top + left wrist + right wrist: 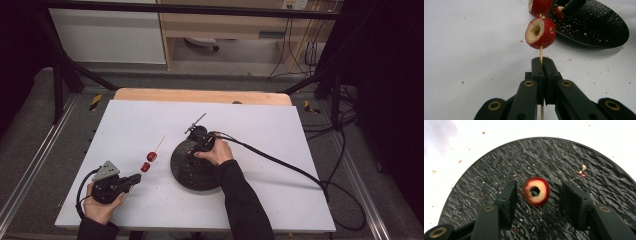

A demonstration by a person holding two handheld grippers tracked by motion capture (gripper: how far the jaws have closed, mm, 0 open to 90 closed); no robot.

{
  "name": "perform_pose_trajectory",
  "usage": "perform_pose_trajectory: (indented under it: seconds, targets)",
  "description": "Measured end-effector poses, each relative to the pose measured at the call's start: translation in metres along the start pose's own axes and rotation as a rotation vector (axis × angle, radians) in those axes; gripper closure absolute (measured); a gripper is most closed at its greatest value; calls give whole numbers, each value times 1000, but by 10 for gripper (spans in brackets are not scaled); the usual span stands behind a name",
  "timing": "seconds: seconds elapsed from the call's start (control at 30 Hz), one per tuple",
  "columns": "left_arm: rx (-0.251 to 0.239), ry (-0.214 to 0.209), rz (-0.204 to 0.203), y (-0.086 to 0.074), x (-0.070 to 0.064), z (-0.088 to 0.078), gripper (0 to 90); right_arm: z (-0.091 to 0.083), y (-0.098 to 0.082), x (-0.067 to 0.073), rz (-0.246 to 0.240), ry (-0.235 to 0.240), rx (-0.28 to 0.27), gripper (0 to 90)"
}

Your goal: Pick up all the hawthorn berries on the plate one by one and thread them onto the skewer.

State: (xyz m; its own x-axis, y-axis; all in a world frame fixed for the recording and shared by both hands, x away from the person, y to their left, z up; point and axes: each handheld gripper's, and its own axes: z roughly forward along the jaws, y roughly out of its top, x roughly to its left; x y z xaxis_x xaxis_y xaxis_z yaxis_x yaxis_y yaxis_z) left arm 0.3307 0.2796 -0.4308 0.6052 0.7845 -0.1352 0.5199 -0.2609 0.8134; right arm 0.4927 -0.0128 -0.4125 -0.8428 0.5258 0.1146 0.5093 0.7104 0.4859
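Observation:
My left gripper (136, 178) (543, 61) is shut on a thin wooden skewer (540, 52) near the table's front left. Two cored red fruits (151, 156) (541, 32) are threaded on it, one behind the other. A round black plate (185, 175) (574, 157) lies in the middle of the table. On it rests one more cored red fruit (541, 196) (559, 12), hole facing up. My right gripper (192, 150) (538, 187) hangs over the plate with its jaws on either side of that fruit. A gap shows on both sides, so it is open.
A white sheet (250, 125) covers the table, sprinkled with crumbs around the plate. The right gripper's black cable (280, 162) trails across the sheet to the right edge. A wooden board edge (200, 95) runs along the far side.

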Motion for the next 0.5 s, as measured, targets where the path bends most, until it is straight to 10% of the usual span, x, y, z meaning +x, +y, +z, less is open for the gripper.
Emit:
perform_pose_trajectory:
  seconds: [0.5]
  targets:
    - [1,-3,1,0,0,0,886,7,8,3,-47,18,52,617]
